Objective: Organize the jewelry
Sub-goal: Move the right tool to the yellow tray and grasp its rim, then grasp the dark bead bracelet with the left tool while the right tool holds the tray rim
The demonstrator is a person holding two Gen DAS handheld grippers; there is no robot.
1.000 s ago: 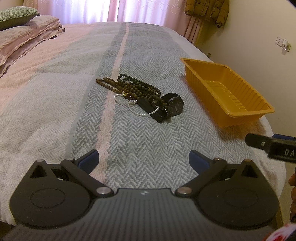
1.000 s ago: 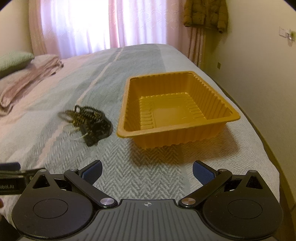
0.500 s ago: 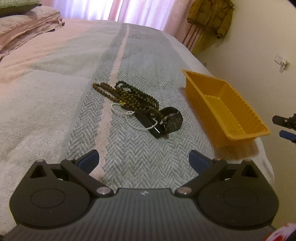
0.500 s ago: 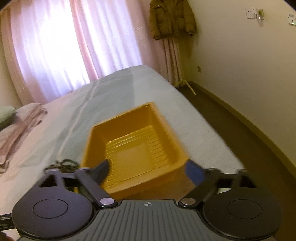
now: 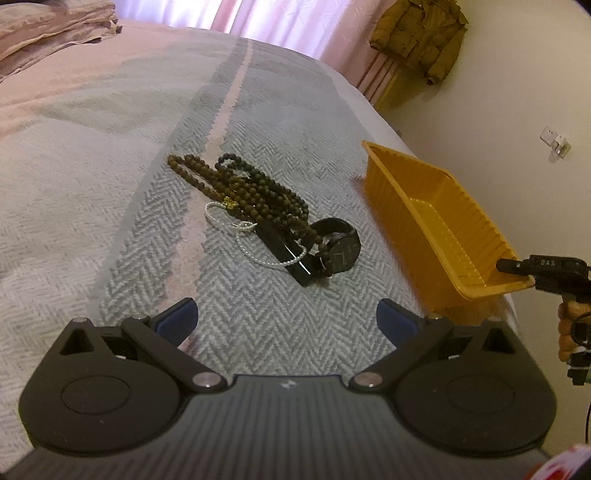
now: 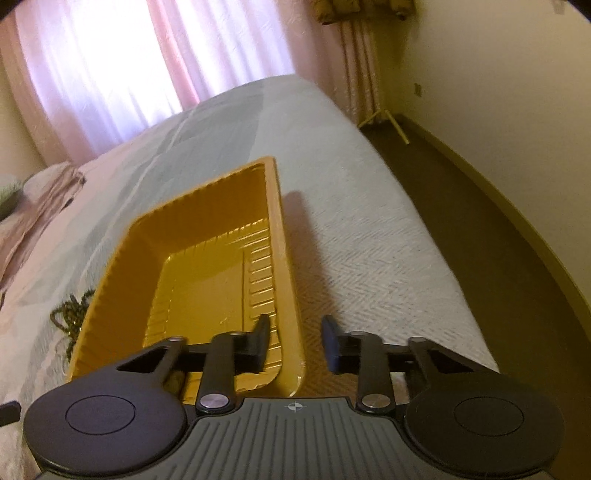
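A jewelry pile lies on the grey herringbone bedspread: brown bead strands (image 5: 251, 192), a pearl bracelet (image 5: 273, 260) and a black watch (image 5: 340, 251). My left gripper (image 5: 288, 317) is open and hovers short of the pile, with nothing between its fingers. An empty yellow tray (image 5: 436, 221) stands to the right of the pile. My right gripper (image 6: 295, 336) straddles the near right corner of the tray (image 6: 207, 266). Its jaws are closing, one finger inside the wall and one outside, with gaps still showing. From the left wrist view, the right gripper (image 5: 517, 266) shows at that corner. The bead strands (image 6: 70, 314) peek out left of the tray.
The bed's right edge runs just past the tray, with dark floor (image 6: 480, 221) below. Folded pink bedding (image 5: 48, 33) lies at the far left. A mustard jacket (image 5: 417, 33) hangs by the pink curtains. A wall socket (image 5: 554, 142) is on the right wall.
My right gripper has swung right to the tray's near right corner and its jaws have narrowed around the rim. My left gripper has edged closer to the jewelry and stays open.
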